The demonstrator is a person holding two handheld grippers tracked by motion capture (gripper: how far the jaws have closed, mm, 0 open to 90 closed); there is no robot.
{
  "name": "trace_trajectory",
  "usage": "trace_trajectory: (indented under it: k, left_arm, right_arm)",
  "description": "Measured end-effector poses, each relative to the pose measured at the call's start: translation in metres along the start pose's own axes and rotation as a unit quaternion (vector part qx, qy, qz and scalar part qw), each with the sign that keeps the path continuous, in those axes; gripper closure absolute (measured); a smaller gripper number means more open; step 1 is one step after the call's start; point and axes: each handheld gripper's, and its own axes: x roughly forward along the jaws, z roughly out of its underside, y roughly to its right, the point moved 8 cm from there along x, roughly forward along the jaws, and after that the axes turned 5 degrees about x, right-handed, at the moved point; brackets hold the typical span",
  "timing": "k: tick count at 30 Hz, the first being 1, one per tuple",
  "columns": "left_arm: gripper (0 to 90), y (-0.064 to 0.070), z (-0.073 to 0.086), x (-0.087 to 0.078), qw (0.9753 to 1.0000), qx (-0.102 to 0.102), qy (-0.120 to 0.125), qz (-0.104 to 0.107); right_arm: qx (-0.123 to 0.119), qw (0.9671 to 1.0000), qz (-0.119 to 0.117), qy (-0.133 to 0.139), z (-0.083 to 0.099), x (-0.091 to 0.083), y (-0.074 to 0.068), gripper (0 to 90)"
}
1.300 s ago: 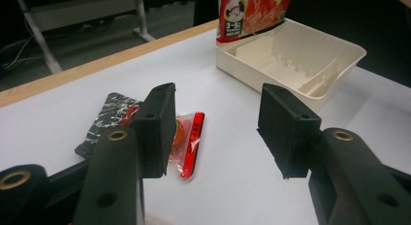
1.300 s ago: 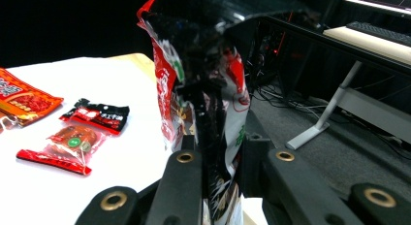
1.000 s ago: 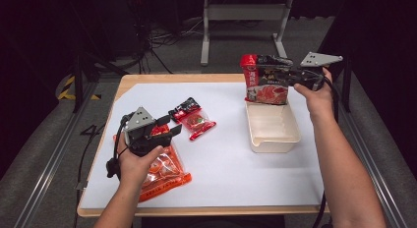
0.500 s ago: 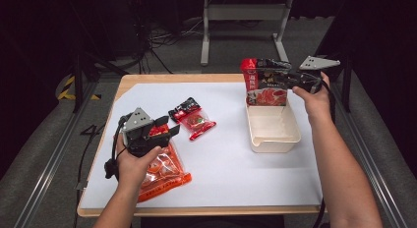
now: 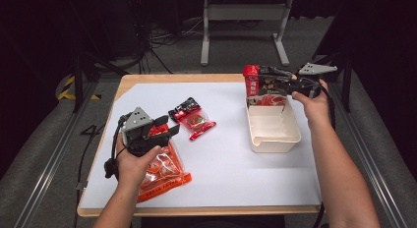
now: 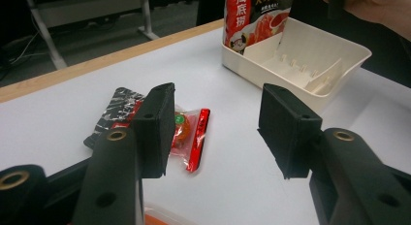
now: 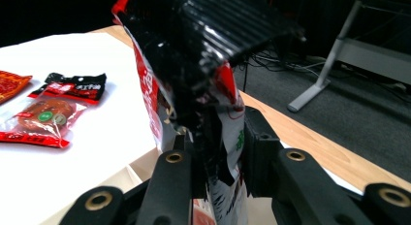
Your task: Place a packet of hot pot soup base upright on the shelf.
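Right gripper (image 5: 289, 85), upper right of the frame, is clamped on the red-and-black sauce packet (image 5: 263, 85), holding it upright over the far end of the cream tray (image 5: 273, 134). Left gripper (image 5: 164, 129), jaws apart, hovers above the orange packet (image 5: 164, 171) at lower left, near the small snack packet (image 5: 193, 117). My worry: the pinch sits on the packet's edge, so it could swing or catch the tray wall and tip outside. Since a second ago, the packet has dropped slightly toward the tray.

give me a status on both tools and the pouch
Right tool shut on pouch, upright over tray far end. Left tool open above orange packet. Nothing blocking.
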Motion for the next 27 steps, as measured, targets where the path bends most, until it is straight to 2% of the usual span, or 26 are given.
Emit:
trace_trajectory:
  k: [4, 11, 15, 17, 18, 21, 25, 27]
  left_arm:
    - [48.6, 0.0, 0.0, 0.001, 1.0, 0.001, 0.0, 0.0]
    - [48.6, 0.0, 0.0, 0.0, 1.0, -0.002, -0.001, 0.002]
    - [48.5, -0.002, 0.0, -0.001, 1.0, -0.002, 0.001, 0.0]
    - [48.4, -0.003, 0.0, -0.001, 1.0, -0.002, 0.001, 0.001]
    - [48.2, -0.002, 0.0, -0.001, 1.0, -0.004, 0.0, 0.001]
    - [46.3, -0.004, 0.001, -0.001, 1.0, 0.002, -0.006, 0.0]
    - [44.7, -0.008, 0.0, -0.002, 1.0, 0.0, -0.006, 0.0]
    - [44.0, -0.009, 0.001, -0.002, 0.9999, -0.003, -0.011, 0.0]
  right_arm:
    - [0.013, 0.9998, 0.011, -0.008, 0.006, -0.002, 0.005, 75.0]
    - [0.032, 0.9993, 0.02, -0.003, 0.013, -0.003, 0.009, 75.5]
    - [0.035, 0.9988, 0.029, -0.018, 0.016, -0.003, 0.011, 73.7]
    - [0.039, 0.9987, 0.027, -0.017, 0.016, -0.004, 0.011, 71.7]
    - [0.041, 0.9986, 0.028, -0.016, 0.017, -0.005, 0.012, 68.8]
    - [0.07, 0.9973, 0.02, -0.01, 0.016, -0.009, 0.01, 56.4]
    - [0.058, 0.9978, 0.022, -0.024, 0.015, -0.017, 0.006, 47.6]
    - [0.061, 0.9976, 0.023, -0.022, 0.014, -0.021, 0.003, 42.0]
